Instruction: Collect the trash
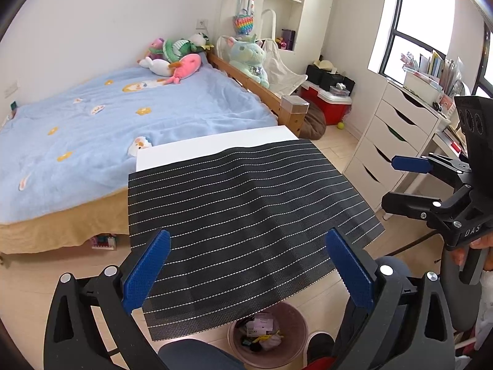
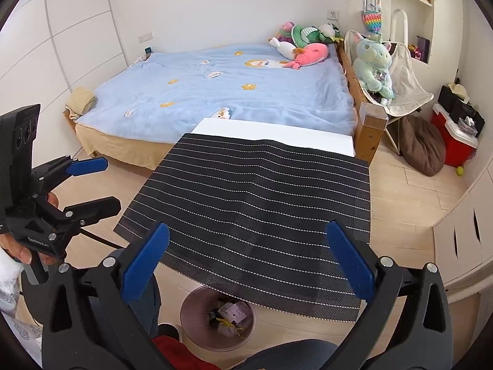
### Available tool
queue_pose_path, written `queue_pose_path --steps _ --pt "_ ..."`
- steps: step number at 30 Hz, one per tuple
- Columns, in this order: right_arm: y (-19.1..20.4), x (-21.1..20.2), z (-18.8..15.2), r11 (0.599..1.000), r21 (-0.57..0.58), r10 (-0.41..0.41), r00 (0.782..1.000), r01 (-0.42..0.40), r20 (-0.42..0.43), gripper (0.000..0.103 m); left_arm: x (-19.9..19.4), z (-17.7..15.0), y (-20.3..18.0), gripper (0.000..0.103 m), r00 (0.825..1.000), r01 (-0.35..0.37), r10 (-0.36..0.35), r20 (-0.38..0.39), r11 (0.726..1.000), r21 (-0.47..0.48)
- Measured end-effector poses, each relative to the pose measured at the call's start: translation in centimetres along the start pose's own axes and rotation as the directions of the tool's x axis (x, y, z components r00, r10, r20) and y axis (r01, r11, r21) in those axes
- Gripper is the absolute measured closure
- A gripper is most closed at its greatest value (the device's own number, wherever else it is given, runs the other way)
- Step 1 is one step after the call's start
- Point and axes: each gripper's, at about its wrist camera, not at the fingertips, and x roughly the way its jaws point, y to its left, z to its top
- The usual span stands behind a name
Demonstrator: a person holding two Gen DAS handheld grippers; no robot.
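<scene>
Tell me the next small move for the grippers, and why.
Probably hold both and look around for leftover litter. The left gripper and right gripper are open and empty, the striped mat shows no trash on it, and the bin under its near edge already holds wrappers.

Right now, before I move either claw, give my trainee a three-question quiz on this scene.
1. True or false: the striped mat has trash lying on it.
2. What sits on the floor under the mat's near edge?
3. Left claw is: A open, B shut on paper, C out of view.

Key:
1. False; no trash shows on it.
2. A pink bin holding scraps.
3. A; the right claw is open too.
</scene>
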Motion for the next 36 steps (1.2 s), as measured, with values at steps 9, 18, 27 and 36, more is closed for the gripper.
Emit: queue_pose_path --steps 9,18,27,36 --pt "-0.15 -0.01 0.16 1.0 -0.003 -0.003 1.0 0.003 -0.002 0.003 0.04 -0.01 0.03 0.006 1.0 0.003 -0.003 0.0 1.0 0.002" --pt "0.03 0.45 0.21 1.0 -0.007 -0.002 1.0 0.002 -0.013 0.003 0.04 -0.1 -0.23 0.006 1.0 0.002 -0.002 -0.005 1.0 0.002" --pt "-0.06 0.51 0.12 1.0 -0.006 -0.003 1.0 0.002 -0.016 0.003 0.26 -0.13 -0.24 0.006 1.0 0.001 -0.001 -0.009 1.0 0.004" --pt "-0.25 0.51 -0.08 1.0 -0.005 -0.003 1.0 0.003 -0.015 0.003 0.42 -0.27 -0.28 0.006 1.0 0.001 0.0 -0.012 1.0 0.005"
